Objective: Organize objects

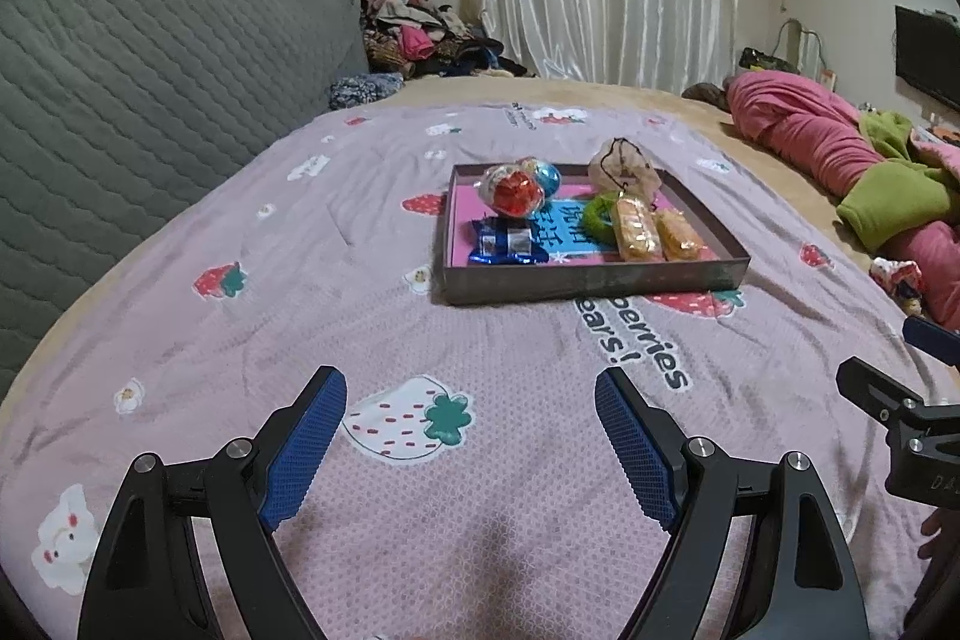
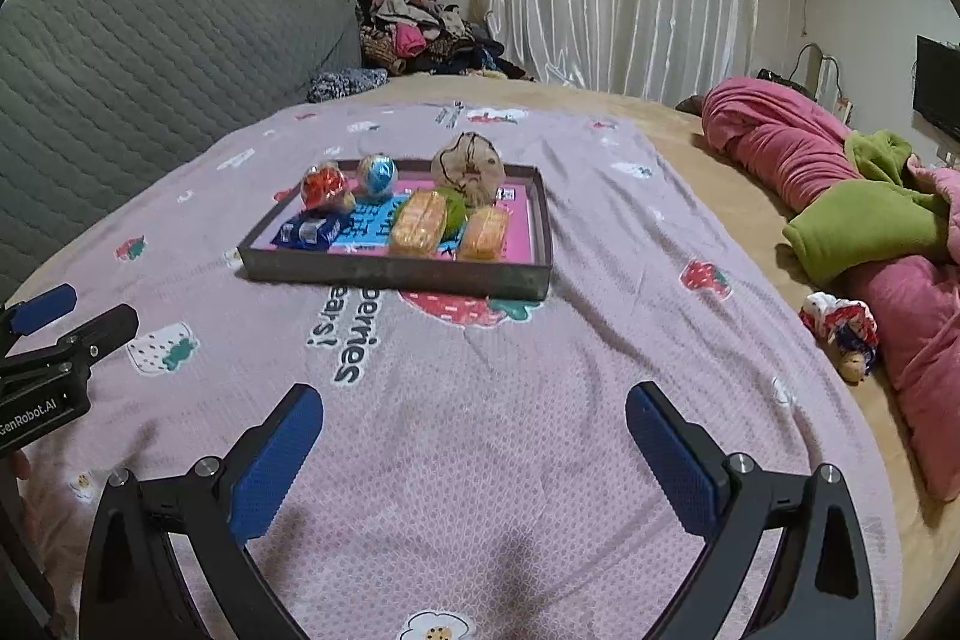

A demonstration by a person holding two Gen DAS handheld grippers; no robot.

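Looks like either the very start or the very end of the tidying: every small thing in view already inside the tray (image 1: 594, 274), nothing loose on the bed cover (image 1: 240, 196) near it. Hard to judge which without more to go on.

Left gripper (image 1: 471, 388) low over the cover, fingers (image 1: 312, 442) wide apart and empty. Right gripper (image 2: 474, 403) likewise, fingers (image 2: 273, 460) spread, nothing between them. Both aimed up the bed toward the tray, well short of it, bare cover in between.

In the tray: two foil-wrapped balls, red (image 1: 513, 196) and blue (image 1: 547, 178), at the far left; a blue packet (image 1: 507, 244) at the near left; two orange snack packs (image 1: 657, 232) side by side at the near right; a green ring (image 1: 600, 214) just behind them; a beige pouch (image 1: 624, 169) at the far edge.

If more sorting is wanted, next move calls for a reach forward over the near wall of the tray, fingers kept apart until one item sits between them.
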